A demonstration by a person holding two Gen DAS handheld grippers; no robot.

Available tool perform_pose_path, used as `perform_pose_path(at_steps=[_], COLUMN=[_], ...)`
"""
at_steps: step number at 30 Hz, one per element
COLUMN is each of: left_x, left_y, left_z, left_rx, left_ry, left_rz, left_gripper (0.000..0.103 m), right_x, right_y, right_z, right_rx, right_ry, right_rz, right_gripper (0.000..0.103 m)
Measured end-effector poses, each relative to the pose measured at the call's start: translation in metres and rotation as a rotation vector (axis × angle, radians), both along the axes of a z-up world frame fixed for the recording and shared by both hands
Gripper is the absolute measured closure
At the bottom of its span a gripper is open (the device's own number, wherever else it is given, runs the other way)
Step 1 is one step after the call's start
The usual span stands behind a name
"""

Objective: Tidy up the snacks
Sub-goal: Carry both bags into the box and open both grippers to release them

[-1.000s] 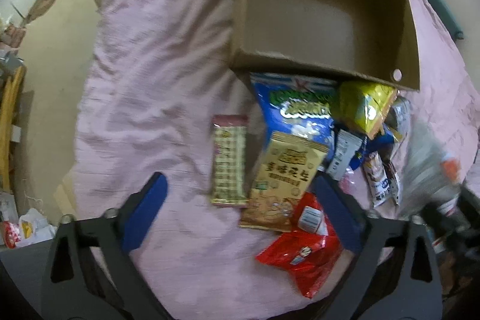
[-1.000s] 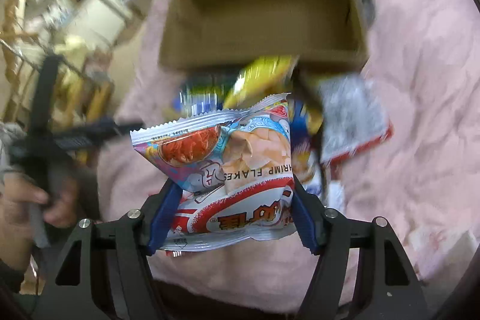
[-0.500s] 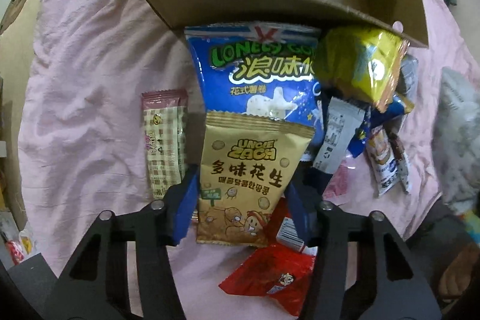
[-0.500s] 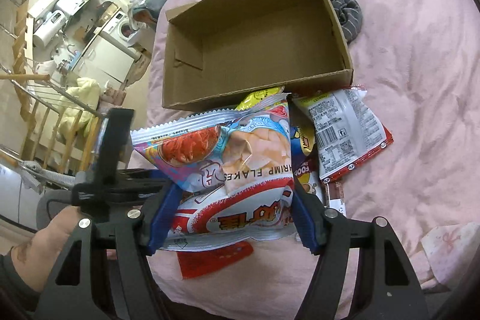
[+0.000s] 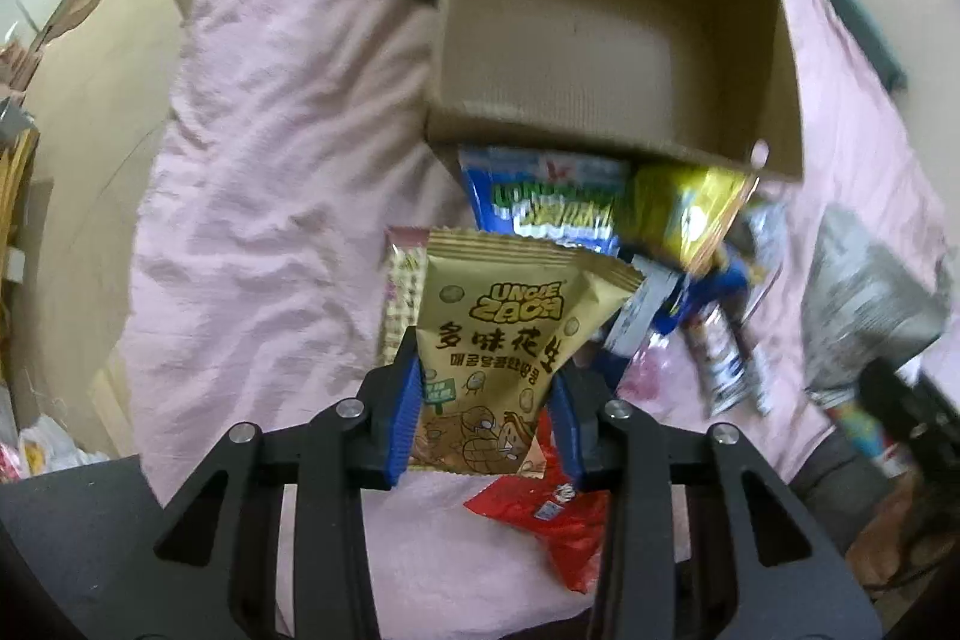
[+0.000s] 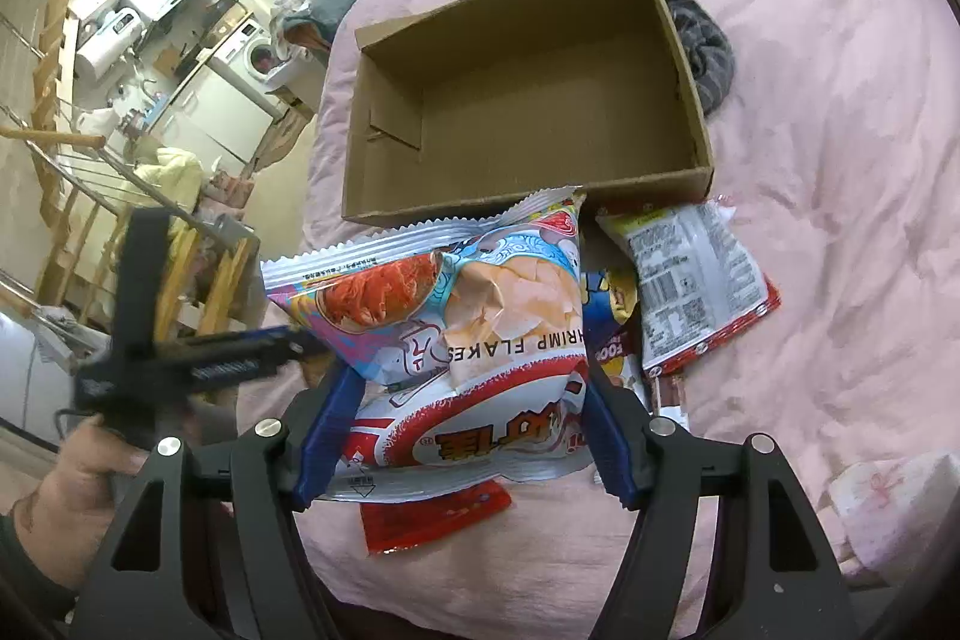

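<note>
Between the blue fingers of the left gripper (image 5: 485, 421), a tan peanut packet (image 5: 507, 346) sits pinched at its lower half, the fingers closing in on its sides and the foil creasing under the squeeze. The packet stands up off the pink bedspread (image 5: 270, 172), top edge toward the cardboard box (image 5: 606, 34). Tucked just behind its left edge is a checked wafer pack (image 5: 399, 304), and below the fingers a red pouch (image 5: 543, 520) lies flat on the bed. Against the box's near wall, a blue chip bag (image 5: 540, 208) and a yellow bag (image 5: 684, 214) overlap, with small sachets (image 5: 720, 352) scattered to their right; that side is blurred.

Over on the right wrist view, the right gripper (image 6: 471, 436) has a shrimp flakes bag (image 6: 456, 340) clamped between its fingers, spread wide across the bag's lower part, print upside down. The bag hangs in front of the open box (image 6: 528, 100), whose floor shows bare cardboard. To the right of it a silver-and-red packet (image 6: 690, 280) lies label-up on the bedspread, just beside the box's near corner. A dark knitted cloth (image 6: 708, 52) sits against the box's right wall. At the left edge a hand (image 6: 78, 484) grips the other tool's black handle, a washing machine (image 6: 255, 52) in the room beyond.
</note>
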State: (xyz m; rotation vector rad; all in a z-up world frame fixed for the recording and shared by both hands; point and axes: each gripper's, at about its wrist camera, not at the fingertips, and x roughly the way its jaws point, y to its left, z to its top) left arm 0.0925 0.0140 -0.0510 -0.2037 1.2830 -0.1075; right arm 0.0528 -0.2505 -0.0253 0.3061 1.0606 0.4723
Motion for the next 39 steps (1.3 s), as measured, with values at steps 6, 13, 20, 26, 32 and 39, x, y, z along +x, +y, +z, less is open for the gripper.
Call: perform_pose_path(at_steps=[6,13,20,26,32,39], left_x=[0.016,0.058,0.102,0.132,0.149,0.158], left_y=[-0.002,-0.015,-0.024,-0.028,-0.037,-0.041], left_z=[0.036,0.059,0.061,0.051,0.035,0.015], left_rx=[-0.007,-0.01,0.007,0.01,0.036,0.04], left_ry=[-0.074,-0.137,-0.164,-0.161,-0.2,-0.206], left_rz=[0.053,0.038,0.025,0.039,0.023,0.015], left_gripper=[0.069,0.069,0.069,0.069,0.069,0.069], right_x=[0.01,0.049,0.095,0.123,0.133,0.143], right_y=[0.001,0.006,0.004,0.002,-0.001,0.001], right_z=[0.017,0.034,0.033,0.016,-0.006,-0.018], right_rx=[-0.018,-0.056,-0.076,-0.111,-0.141,-0.154], right_ry=[-0.044,-0.085,-0.113,-0.126,-0.138,-0.126], right_rz=[-0.019,-0.058,-0.106,-0.137,-0.137,-0.136], right_gripper=[0.032,0.031,0.031,0.031,0.031,0.03])
